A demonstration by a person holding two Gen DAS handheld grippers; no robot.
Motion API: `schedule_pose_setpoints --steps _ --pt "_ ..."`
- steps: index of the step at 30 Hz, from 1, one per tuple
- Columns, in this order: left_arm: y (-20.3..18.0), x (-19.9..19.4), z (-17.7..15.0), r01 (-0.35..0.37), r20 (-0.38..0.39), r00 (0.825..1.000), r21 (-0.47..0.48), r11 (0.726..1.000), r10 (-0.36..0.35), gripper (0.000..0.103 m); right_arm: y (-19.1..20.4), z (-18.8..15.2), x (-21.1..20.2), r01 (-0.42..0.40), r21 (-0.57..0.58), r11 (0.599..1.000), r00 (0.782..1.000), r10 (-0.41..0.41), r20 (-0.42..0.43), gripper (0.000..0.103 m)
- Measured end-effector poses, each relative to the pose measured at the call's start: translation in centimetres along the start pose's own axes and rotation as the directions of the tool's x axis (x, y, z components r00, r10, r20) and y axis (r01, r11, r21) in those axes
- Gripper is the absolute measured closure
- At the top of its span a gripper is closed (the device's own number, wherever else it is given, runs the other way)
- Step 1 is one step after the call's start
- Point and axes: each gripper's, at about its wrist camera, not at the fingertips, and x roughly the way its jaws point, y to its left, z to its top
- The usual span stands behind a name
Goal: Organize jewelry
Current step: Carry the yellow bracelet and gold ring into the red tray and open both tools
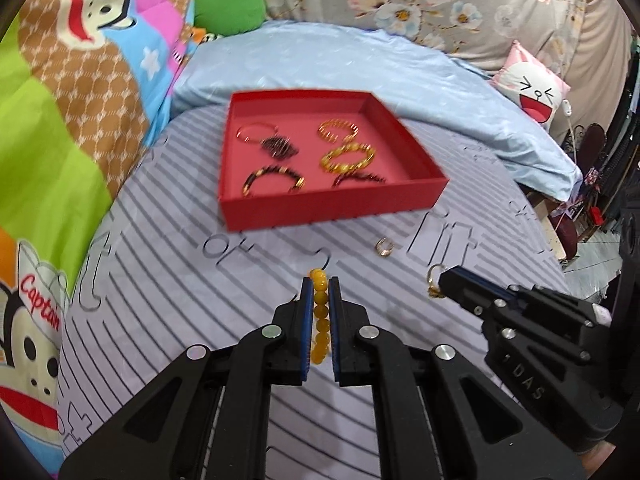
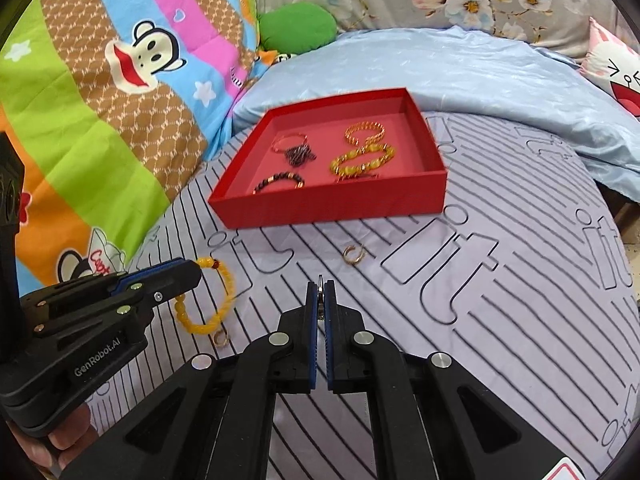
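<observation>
A red tray point(image 1: 320, 210) point(image 2: 332, 206) lies on the striped bedsheet and holds several bracelets point(image 1: 347, 157) point(image 2: 362, 159). My left gripper point(image 1: 320, 280) point(image 2: 198, 270) is shut on a yellow bead bracelet point(image 1: 320, 316) point(image 2: 218, 302), just above the sheet in front of the tray. My right gripper point(image 2: 321, 282) point(image 1: 440, 280) is shut on a small gold ring point(image 2: 321, 292) point(image 1: 434, 274), to the right of the left one. A gold ring point(image 1: 384, 247) point(image 2: 353, 254) lies on the sheet near the tray. Another small ring point(image 2: 221, 338) lies under the yellow bracelet.
A light blue pillow point(image 1: 360, 68) point(image 2: 480, 68) lies behind the tray. A cartoon monkey quilt point(image 1: 60, 120) point(image 2: 100, 100) rises on the left. A green cushion point(image 1: 228, 8) and a pink-and-white face cushion point(image 1: 532, 88) sit at the back. The bed edge drops on the right.
</observation>
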Motion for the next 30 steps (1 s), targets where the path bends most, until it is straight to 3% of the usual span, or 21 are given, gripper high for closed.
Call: schedule_pose_setpoints --steps 8,15,23,30 --pt "-1.3 -0.1 4.0 0.024 0.047 0.999 0.024 0.999 -0.025 0.096 -1.0 2.2 0.0 0.011 0.011 1.000 0.999 -0.012 0.036 0.100" --pt "-1.8 1.1 8.6 0.022 0.093 0.995 0.041 0.999 -0.026 0.096 -1.9 6.3 1.3 0.000 0.026 1.000 0.998 -0.002 0.068 0.100" --pt "-0.7 4.0 13.1 -0.001 0.113 0.994 0.028 1.000 -0.002 0.096 -2.5 11.4 5.7 -0.036 0.058 0.998 0.998 0.033 0.049 0.100" --pt "1.1 7.7 14.4 -0.012 0.077 0.997 -0.009 1.000 0.013 0.096 -3.4 13.5 11.6 -0.092 0.137 0.986 0.995 0.097 -0.027 0.100"
